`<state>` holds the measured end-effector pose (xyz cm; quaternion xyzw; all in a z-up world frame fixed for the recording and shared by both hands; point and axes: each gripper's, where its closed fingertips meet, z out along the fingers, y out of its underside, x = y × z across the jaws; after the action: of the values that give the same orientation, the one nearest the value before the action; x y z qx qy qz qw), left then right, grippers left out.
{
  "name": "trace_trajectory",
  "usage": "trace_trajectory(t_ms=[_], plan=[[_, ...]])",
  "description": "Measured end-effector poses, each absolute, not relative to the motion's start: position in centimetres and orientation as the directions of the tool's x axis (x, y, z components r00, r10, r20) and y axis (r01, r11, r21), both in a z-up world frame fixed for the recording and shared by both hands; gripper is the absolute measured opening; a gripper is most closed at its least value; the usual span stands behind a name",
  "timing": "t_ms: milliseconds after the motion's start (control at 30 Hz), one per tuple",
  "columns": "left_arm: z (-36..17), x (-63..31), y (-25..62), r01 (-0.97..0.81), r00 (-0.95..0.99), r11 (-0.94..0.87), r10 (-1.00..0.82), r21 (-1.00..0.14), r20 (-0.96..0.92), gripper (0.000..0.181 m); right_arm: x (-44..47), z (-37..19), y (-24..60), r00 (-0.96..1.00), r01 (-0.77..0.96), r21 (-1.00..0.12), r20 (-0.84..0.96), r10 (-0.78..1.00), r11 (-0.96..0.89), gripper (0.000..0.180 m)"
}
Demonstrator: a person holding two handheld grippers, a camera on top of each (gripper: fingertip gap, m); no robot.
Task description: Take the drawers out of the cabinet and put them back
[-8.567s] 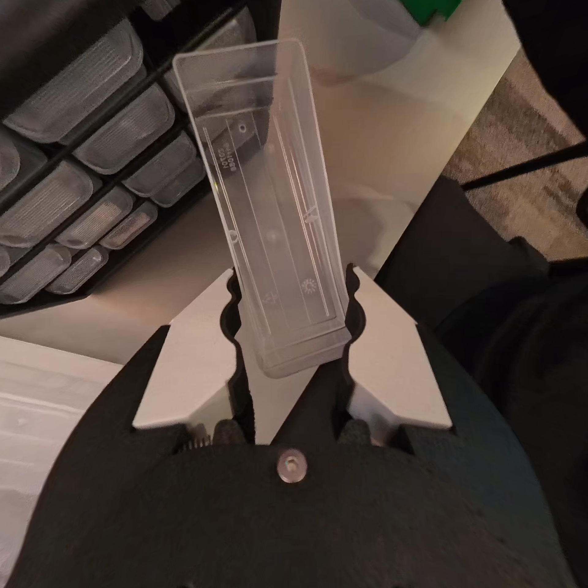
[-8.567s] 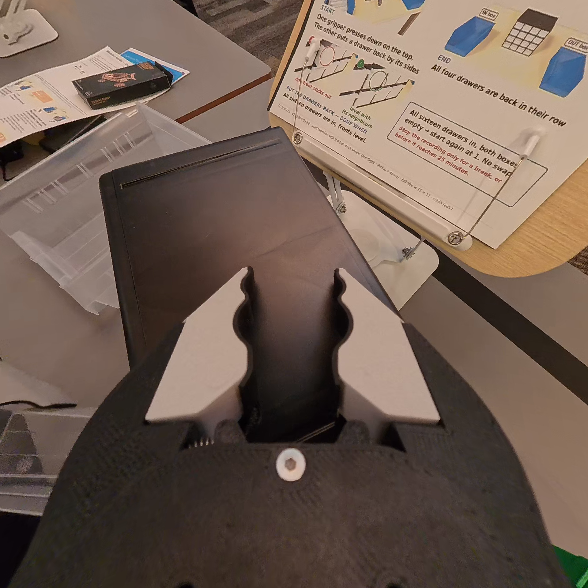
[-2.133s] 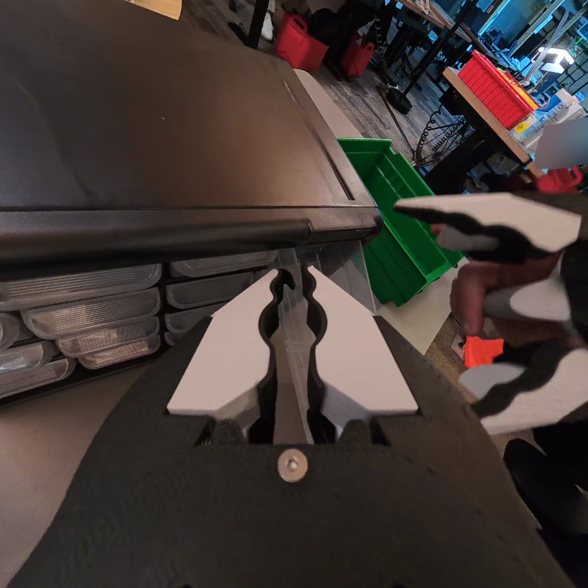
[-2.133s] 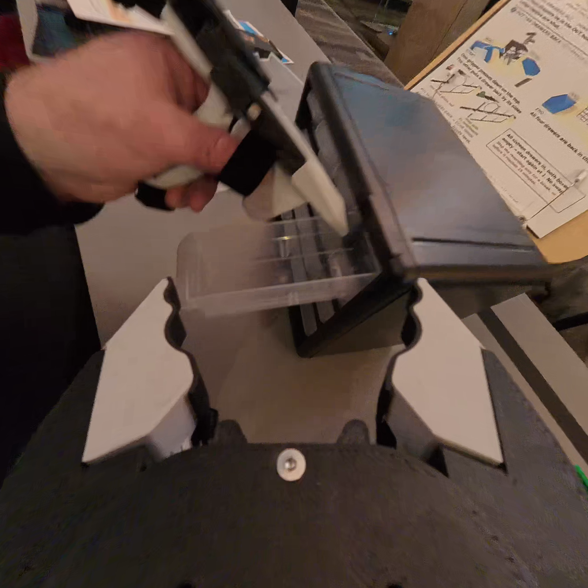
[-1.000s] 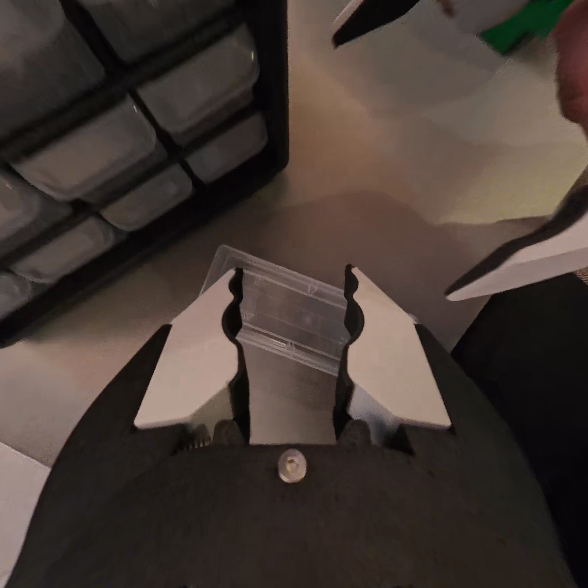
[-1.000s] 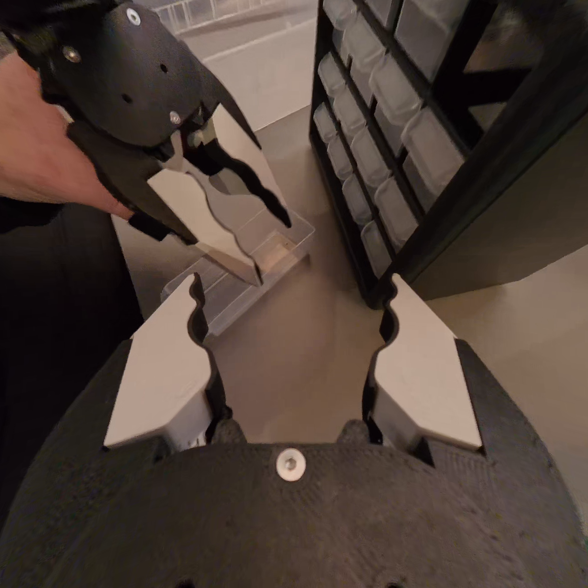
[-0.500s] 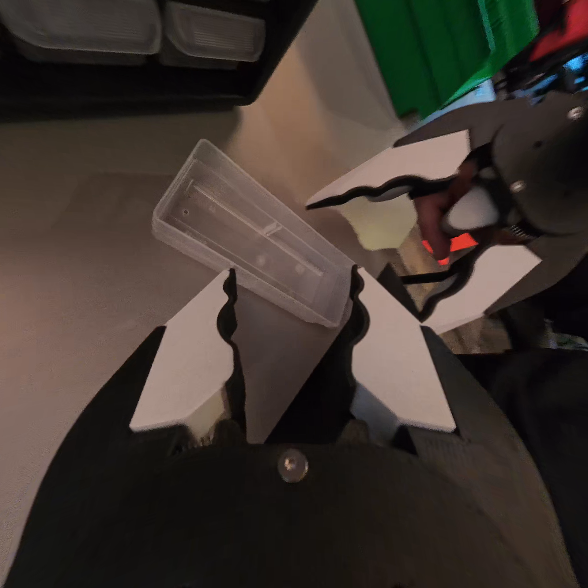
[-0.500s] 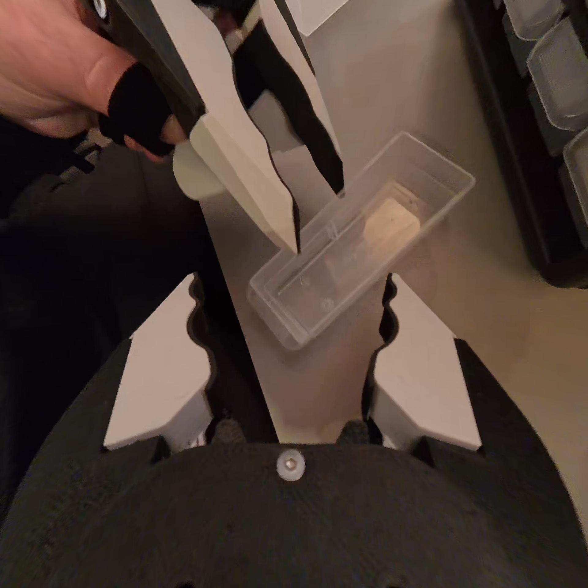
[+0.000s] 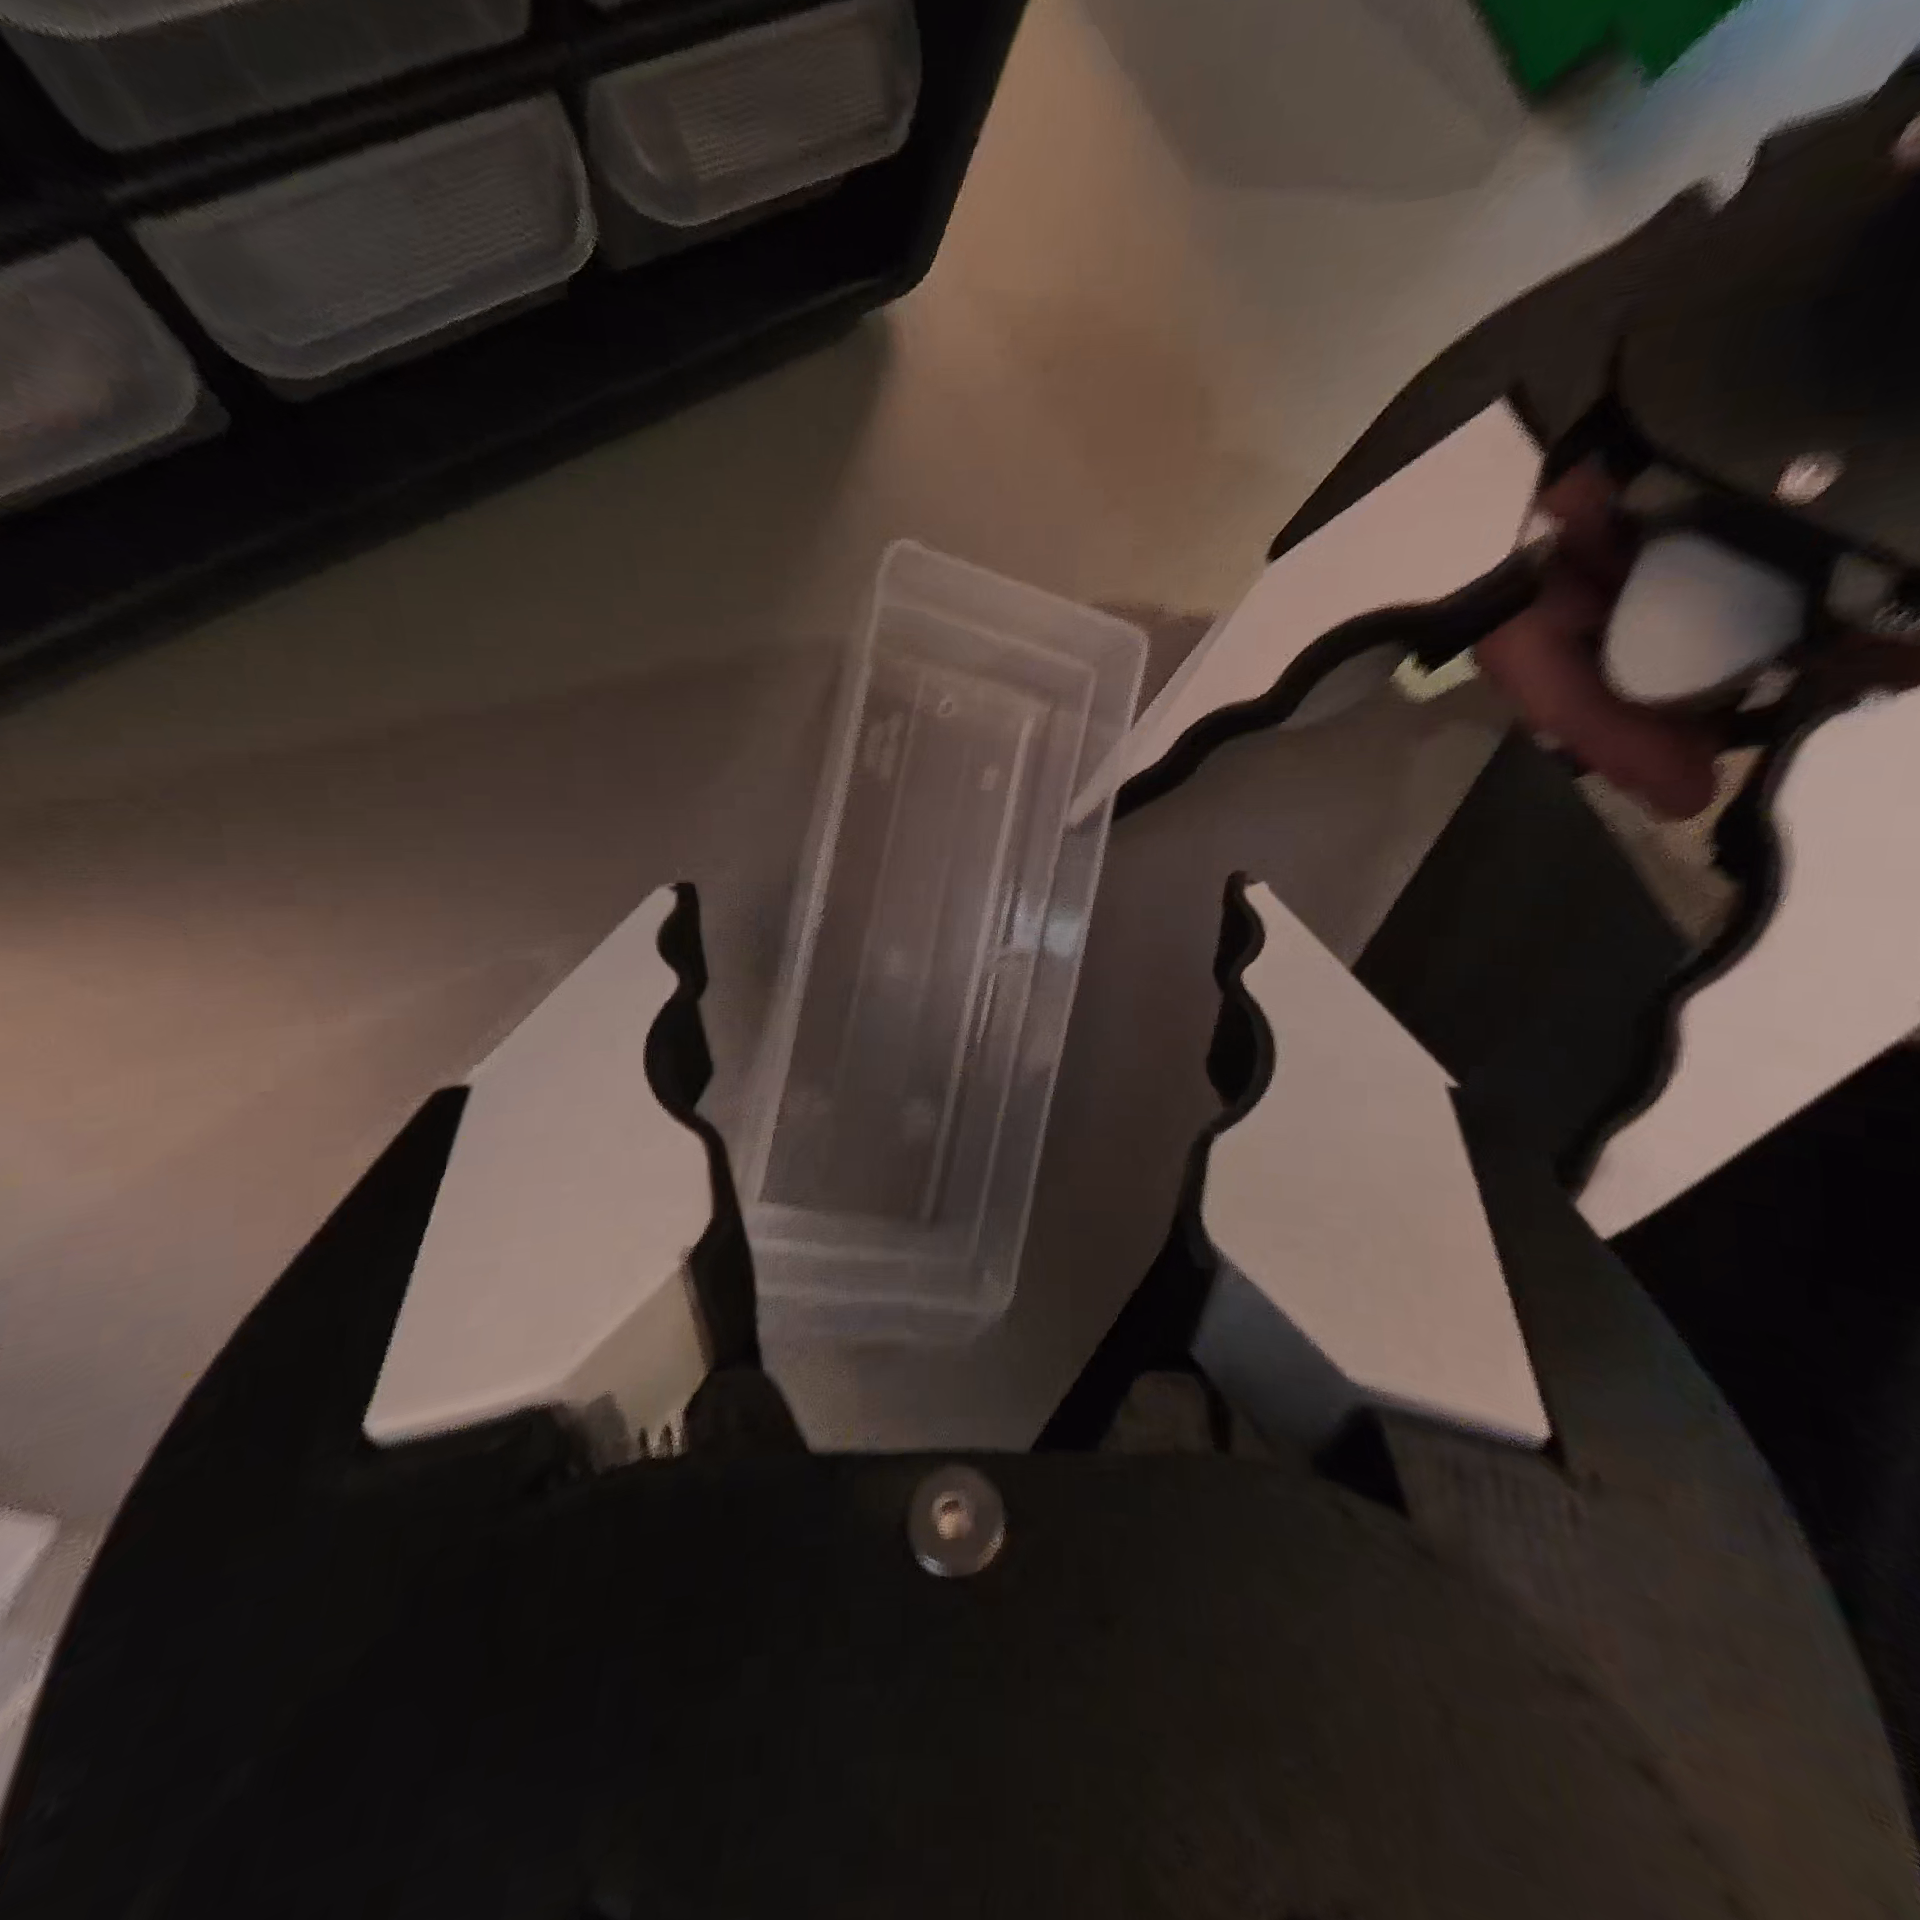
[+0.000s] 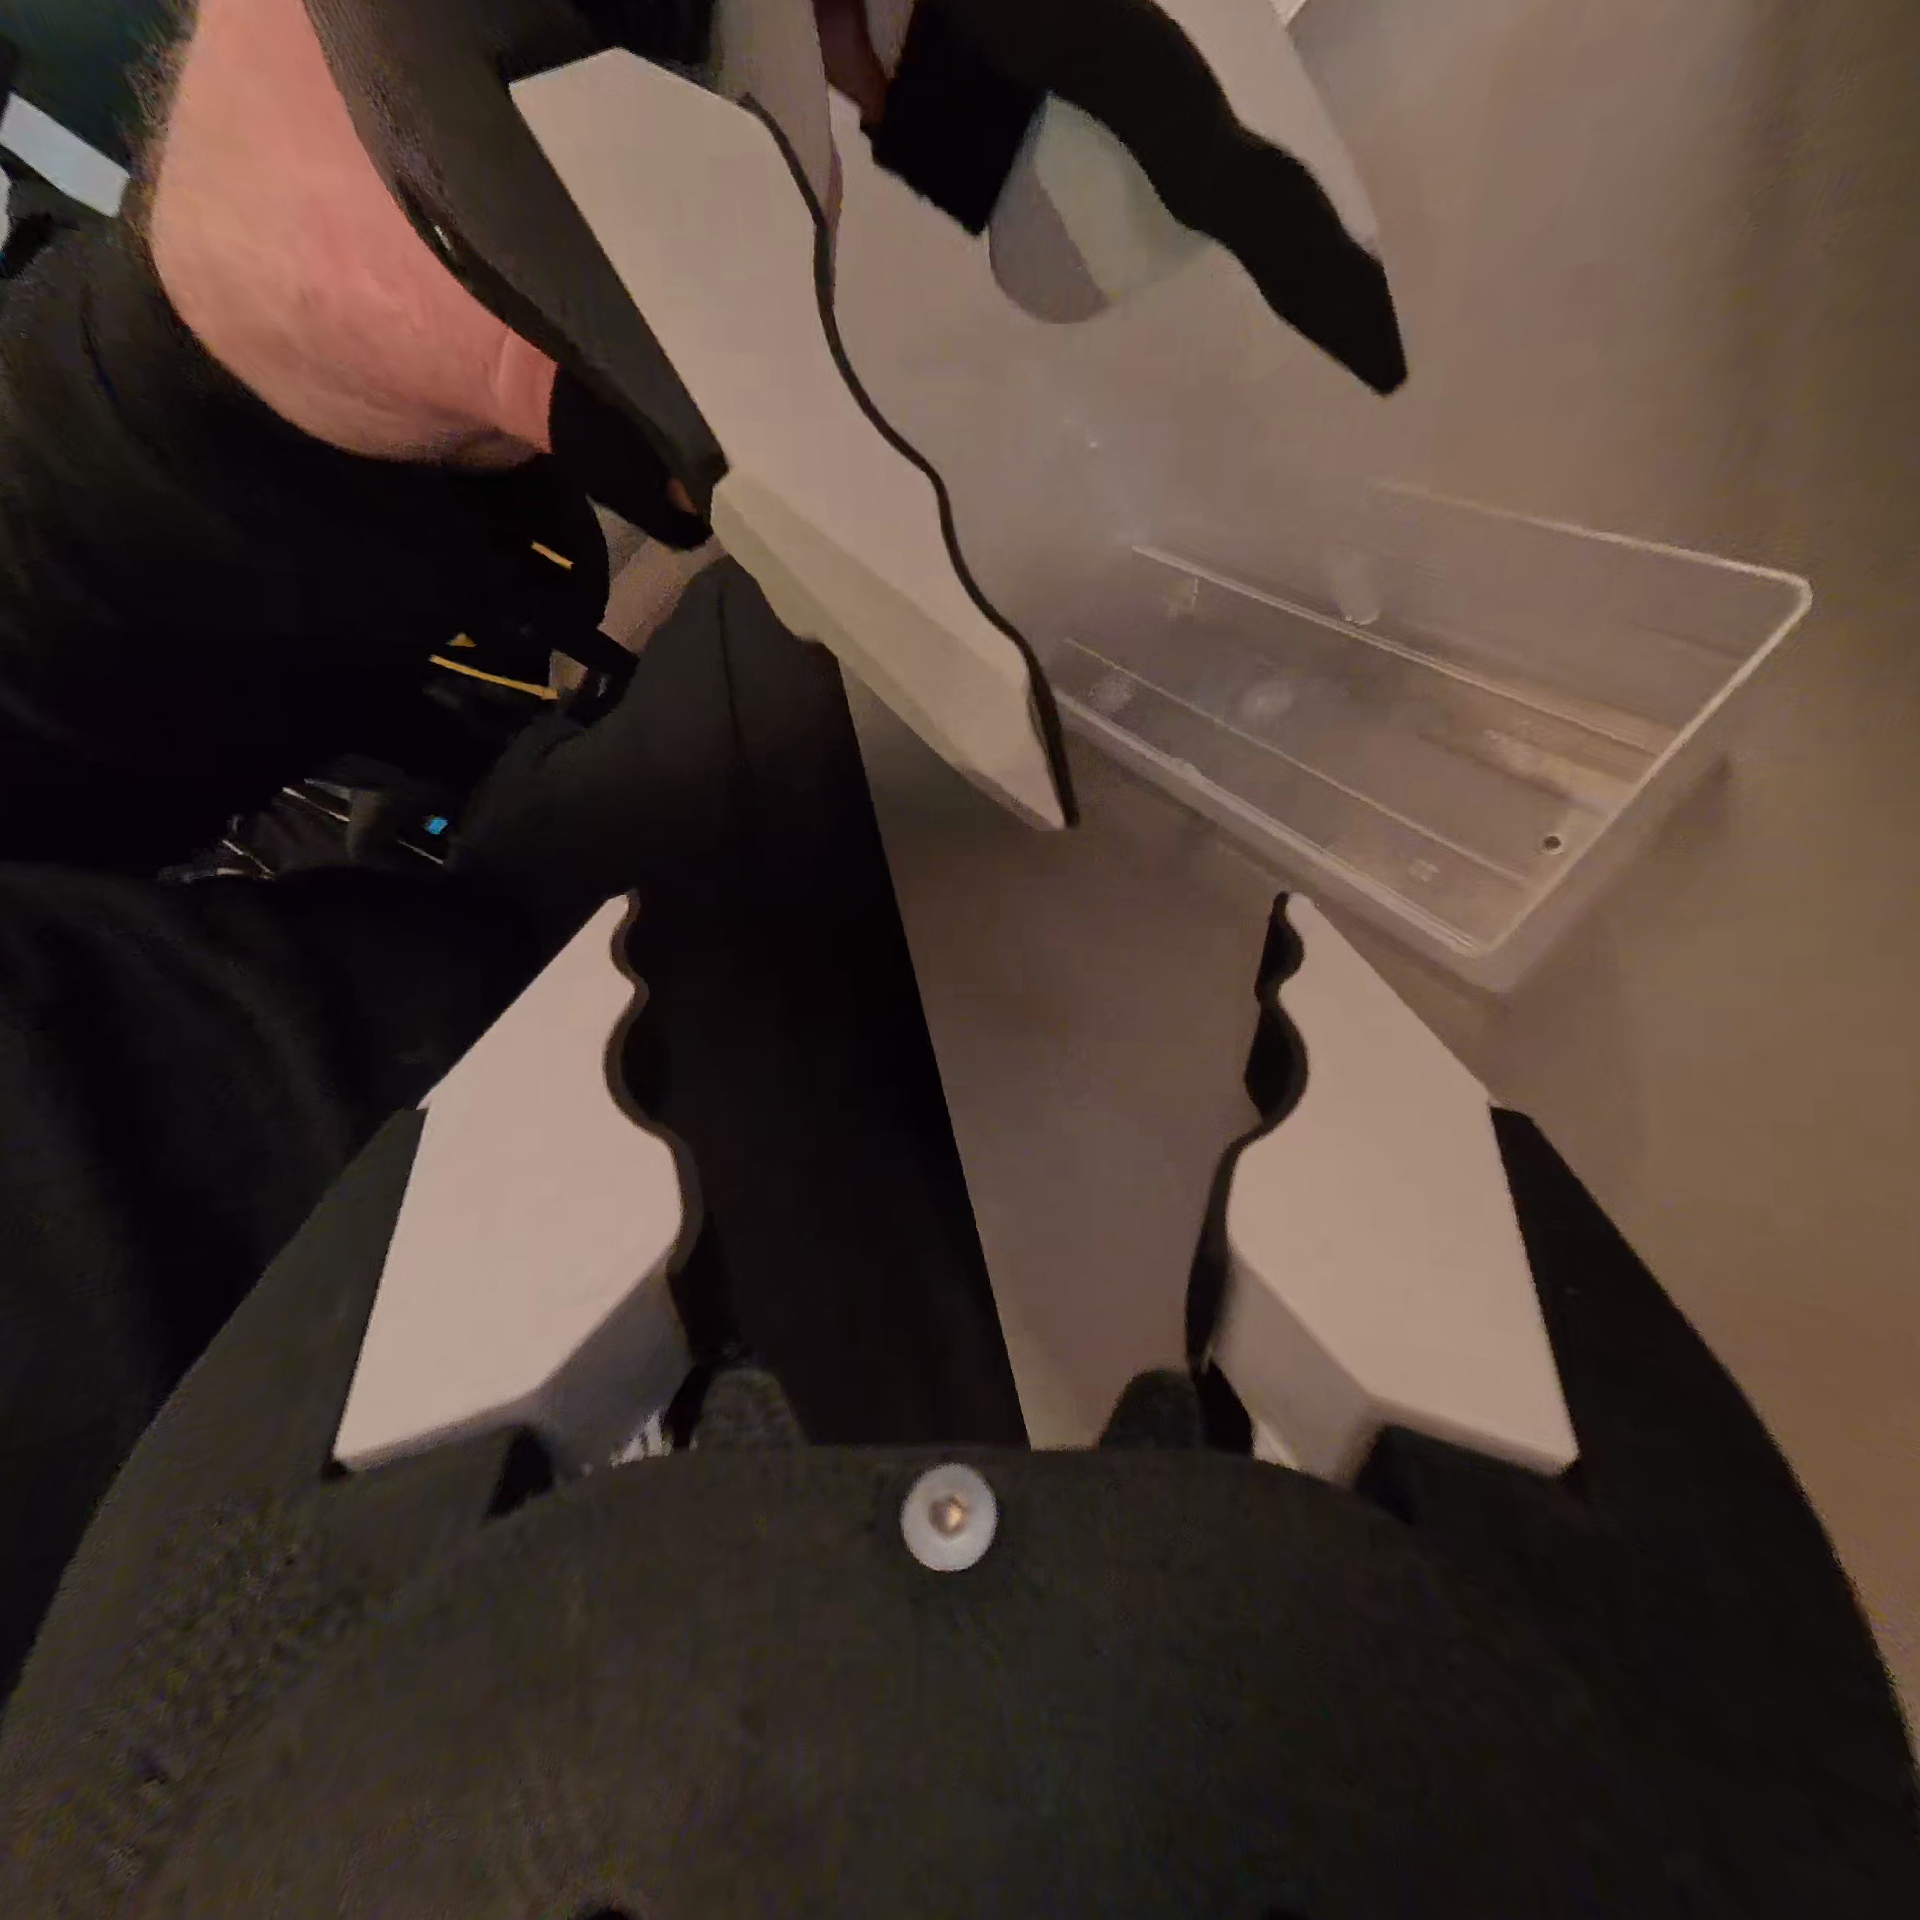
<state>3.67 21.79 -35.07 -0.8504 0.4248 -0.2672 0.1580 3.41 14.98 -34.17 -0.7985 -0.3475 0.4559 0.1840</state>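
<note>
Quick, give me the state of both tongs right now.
Left tongs: open, straddling the clear drawer on the table, not clamped.
Right tongs: open, empty, beside the drawer.

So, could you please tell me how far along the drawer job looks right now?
Done: one clear drawer is out, lying on the table. In hand: nothing; the left hand-held gripper straddles it open, the right hand-held gripper open alongside. Left: returning it to the black cabinet.

Both wrist cameras looked steeply down, close to the table (image 9: 312, 831); both shared the clear drawer (image 9: 935, 987) (image 10: 1403, 727).
</note>
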Motion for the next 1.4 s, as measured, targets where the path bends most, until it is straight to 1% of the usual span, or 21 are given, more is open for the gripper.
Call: trace_trajectory(t_ms=[33,133,200,233,267,300,367,433,500,600,667,767,833,900,967,1067,1167,1267,1333,1400], plan=[[-35.2,3.0,21.7,-0.667,0.497,-0.567,-0.822,-0.483,0.278,0.101,3.4,-34.1,14.8,0.333,0.389,-0.614,-0.601,0.727,-0.687,0.112],[-36.0,1.5,21.1,-0.750,0.467,-0.488,-0.869,-0.447,0.165,0.104,3.7,-33.9,14.6,0.321,0.388,-0.625,-0.597,0.735,-0.677,0.110],[-37.9,0.0,20.7,-0.818,0.452,-0.454,-0.887,-0.354,0.092,0.100,4.0,-33.9,14.6,0.316,0.387,-0.628,-0.598,0.737,-0.675,0.109],[-38.7,-0.5,20.4,-0.838,0.444,-0.443,-0.893,-0.318,0.075,0.089,4.1,-34.0,14.6,0.315,0.385,-0.628,-0.599,0.736,-0.676,0.108],[-38.9,-0.4,20.3,-0.834,0.440,-0.439,-0.895,-0.335,0.077,0.073,4.3,-34.0,14.6,0.314,0.385,-0.628,-0.600,0.736,-0.676,0.108],[-38.8,-0.1,20.2,-0.823,0.437,-0.439,-0.895,-0.360,0.092,0.066,4.4,-34.0,14.5,0.313,0.385,-0.629,-0.600,0.737,-0.675,0.107],[-38.6,0.0,20.2,-0.815,0.444,-0.447,-0.891,-0.368,0.098,0.063,4.8,-34.2,14.5,0.317,0.388,-0.629,-0.596,0.738,-0.674,0.106],[-37.8,0.1,20.3,-0.812,0.447,-0.443,-0.891,-0.380,0.086,0.062,5.3,-34.3,14.7,0.325,0.386,-0.635,-0.585,0.743,-0.669,0.104],[-36.3,-0.2,20.4,-0.812,0.461,-0.461,-0.883,-0.358,0.093,0.062,5.9,-34.1,14.9,0.331,0.373,-0.649,-0.575,0.748,-0.664,0.102],[-32.6,0.1,20.7,-0.813,0.472,-0.476,-0.876,-0.336,0.099,0.062,7.1,-32.9,15.8,0.349,0.337,-0.685,-0.546,0.762,-0.646,0.101],[-29.7,0.9,21.1,-0.821,0.465,-0.464,-0.882,-0.333,0.081,0.062,8.3,-31.0,16.6,0.369,0.312,-0.730,-0.497,0.785,-0.608,0.100],[-25.9,2.5,21.9,-0.820,0.467,-0.458,-0.882,-0.343,0.059,0.062,10.8,-25.2,18.6,0.405,0.275,-0.834,-0.352,0.844,-0.479,0.100],[-24.2,3.4,22.7,-0.804,0.490,-0.473,-0.870,-0.361,0.050,0.062,13.2,-20.2,21.0,0.479,0.245,-0.898,-0.214,0.851,-0.364,0.100],[-23.8,3.6,23.4,-0.796,0.517,-0.498,-0.855,-0.345,0.041,0.062,15.7,-15.6,24.2,0.561,0.210,-0.931,-0.134,0.817,-0.297,0.107],[-23.7,3.7,24.1,-0.766,0.565,-0.543,-0.824,-0.345,0.041,0.062,17.2,-13.0,27.7,0.606,0.199,-0.935,-0.118,0.787,-0.294,0.114],[-23.6,4.3,24.2,-0.739,0.589,-0.577,-0.804,-0.348,0.082,0.062,18.4,-12.1,33.8,0.650,0.198,-0.924,-0.126,0.749,-0.328,0.118],[-23.0,4.5,24.4,-0.739,0.593,-0.578,-0.802,-0.345,0.072,0.061,18.3,-12.6,39.1,0.662,0.187,-0.916,-0.150,0.735,-0.355,0.119],[-22.4,4.6,24.5,-0.735,0.600,-0.589,-0.796,-0.335,0.082,0.061,17.1,-13.2,42.1,0.622,0.166,-0.898,-0.226,0.750,-0.408,0.121],[-21.7,4.8,24.9,-0.730,0.603,-0.592,-0.793,-0.341,0.086,0.060,16.7,-14.3,43.3,0.615,0.218,-0.876,-0.220,0.757,-0.431,0.119],[-21.2,4.2,25.4,-0.736,0.614,-0.590,-0.789,-0.331,0.041,0.060,16.2,-15.2,43.9,0.603,0.244,-0.853,-0.239,0.761,-0.461,0.119]])
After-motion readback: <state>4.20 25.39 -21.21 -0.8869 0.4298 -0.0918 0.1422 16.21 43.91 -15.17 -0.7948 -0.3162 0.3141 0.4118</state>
